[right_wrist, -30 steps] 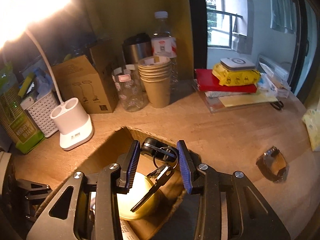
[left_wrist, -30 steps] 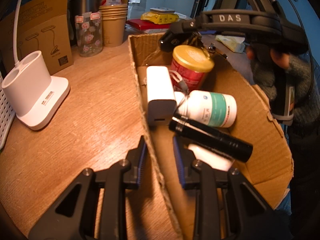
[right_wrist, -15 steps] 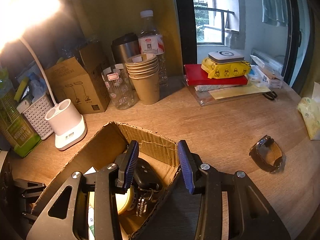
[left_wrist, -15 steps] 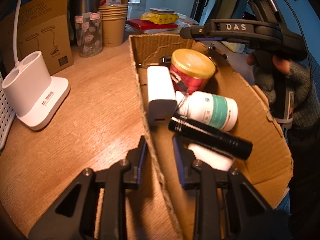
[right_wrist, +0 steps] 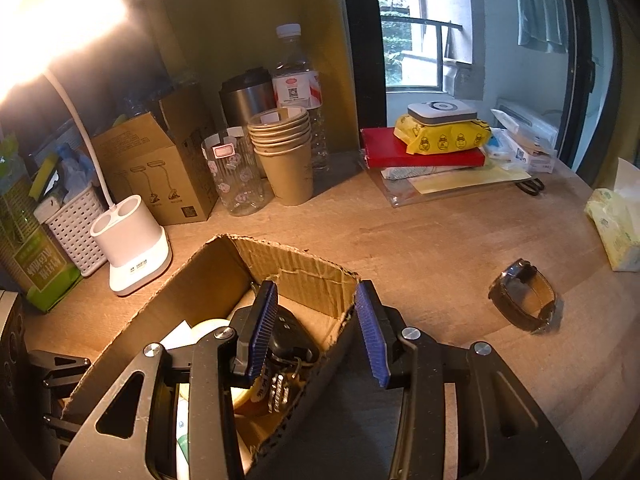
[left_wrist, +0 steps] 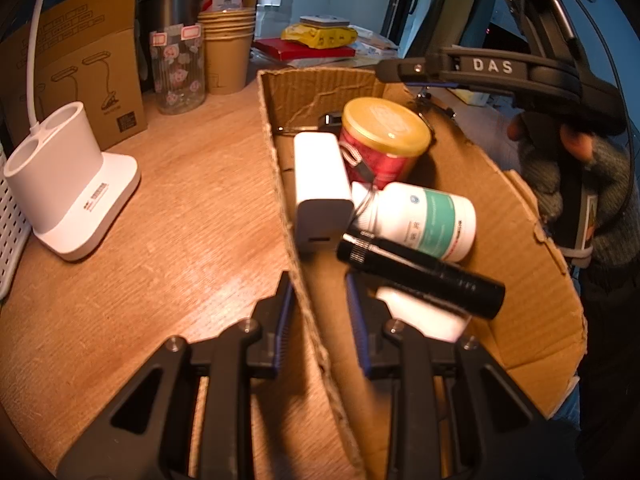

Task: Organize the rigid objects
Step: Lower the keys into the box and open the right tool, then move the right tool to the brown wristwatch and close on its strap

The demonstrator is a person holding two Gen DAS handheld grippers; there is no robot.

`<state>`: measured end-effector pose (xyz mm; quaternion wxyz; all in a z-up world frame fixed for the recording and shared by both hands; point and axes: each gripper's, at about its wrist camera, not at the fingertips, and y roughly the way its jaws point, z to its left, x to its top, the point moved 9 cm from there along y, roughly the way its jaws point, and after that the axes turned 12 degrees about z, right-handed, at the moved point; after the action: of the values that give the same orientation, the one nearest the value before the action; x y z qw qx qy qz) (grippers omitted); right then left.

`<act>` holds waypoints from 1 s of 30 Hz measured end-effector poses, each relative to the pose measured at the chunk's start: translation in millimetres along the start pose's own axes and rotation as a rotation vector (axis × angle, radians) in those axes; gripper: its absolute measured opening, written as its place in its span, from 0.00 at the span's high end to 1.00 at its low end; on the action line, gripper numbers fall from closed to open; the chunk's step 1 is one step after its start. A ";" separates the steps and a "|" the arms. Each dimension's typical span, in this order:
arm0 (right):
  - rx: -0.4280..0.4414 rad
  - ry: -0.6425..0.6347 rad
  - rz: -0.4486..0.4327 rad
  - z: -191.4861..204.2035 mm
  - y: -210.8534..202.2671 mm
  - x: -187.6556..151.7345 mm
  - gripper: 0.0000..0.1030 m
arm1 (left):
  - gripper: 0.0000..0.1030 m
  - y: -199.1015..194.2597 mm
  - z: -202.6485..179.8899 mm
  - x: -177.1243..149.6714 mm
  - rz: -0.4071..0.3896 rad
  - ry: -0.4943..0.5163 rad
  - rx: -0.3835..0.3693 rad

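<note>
Left jaws: the left gripper (left_wrist: 316, 320) pinches the side wall of the cardboard box (left_wrist: 532, 280), one pad out, one pad in. I think this keeps the box from sliding.
Right jaws: the right gripper (right_wrist: 316, 332) has its pads partly apart with nothing between them, above the far corner of the box.
Car key: a black car key (right_wrist: 288, 336) with a bunch of keys lies in the box below those pads, so it looks like it was just put in.
In the box: a white power bank (left_wrist: 320, 184), a red can (left_wrist: 384, 140) with a gold lid, a white pill bottle (left_wrist: 424, 220) on its side and a black flashlight (left_wrist: 420, 272) all lie close together.
Left out: a watch (right_wrist: 524, 300) sits alone on the wooden desk (right_wrist: 420, 248), well apart from the box. It may be next.
Writing: "DAS" shows on the right gripper's black frame. The green label on the pill bottle is too small to read.
</note>
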<state>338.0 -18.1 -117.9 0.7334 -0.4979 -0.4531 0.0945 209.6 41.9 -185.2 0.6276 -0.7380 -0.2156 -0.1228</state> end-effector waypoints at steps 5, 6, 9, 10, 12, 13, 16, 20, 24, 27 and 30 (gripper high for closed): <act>-0.036 0.006 -0.010 -5.4 -6.5 -4.5 0.53 | 0.73 0.1 0.0 0.0 0.000 0.000 0.000; -0.043 0.007 -0.013 -6.6 -8.3 -6.5 0.50 | 0.73 0.1 0.0 0.0 0.000 0.000 -0.001; -0.067 0.006 -0.017 -10.1 -12.9 -12.1 0.49 | 0.73 0.1 0.0 0.1 0.000 0.000 0.000; -0.072 0.006 -0.019 -11.1 -14.3 -13.4 0.49 | 0.73 0.1 0.0 0.1 0.000 0.000 -0.001; -0.080 0.010 -0.024 -14.6 -19.5 -17.7 0.49 | 0.73 0.1 0.0 0.1 0.000 0.000 0.000; -0.086 0.012 -0.027 -16.5 -21.5 -19.3 0.49 | 0.73 0.1 0.0 0.1 0.000 0.000 0.000; -0.121 0.018 -0.036 -25.5 -28.1 -24.2 0.49 | 0.73 -0.1 0.2 0.1 0.000 0.000 -0.001; -0.145 0.050 -0.036 -43.4 -33.0 -32.2 0.49 | 0.73 0.1 0.0 0.1 0.000 0.000 -0.001; -0.171 0.074 -0.031 -59.4 -35.1 -39.8 0.49 | 0.73 0.1 -0.1 0.1 0.001 0.000 -0.004; -0.198 0.095 -0.026 -72.9 -35.5 -46.4 0.49 | 0.73 1.2 0.2 0.1 0.001 0.000 -0.004; -0.215 0.109 -0.017 -82.3 -34.5 -51.6 0.49 | 0.73 1.1 0.3 0.1 0.001 0.000 -0.004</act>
<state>360.2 -118.3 -126.8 0.7001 -0.5742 -0.4243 0.0119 210.2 42.1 -186.2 0.6261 -0.7394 -0.2149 -0.1228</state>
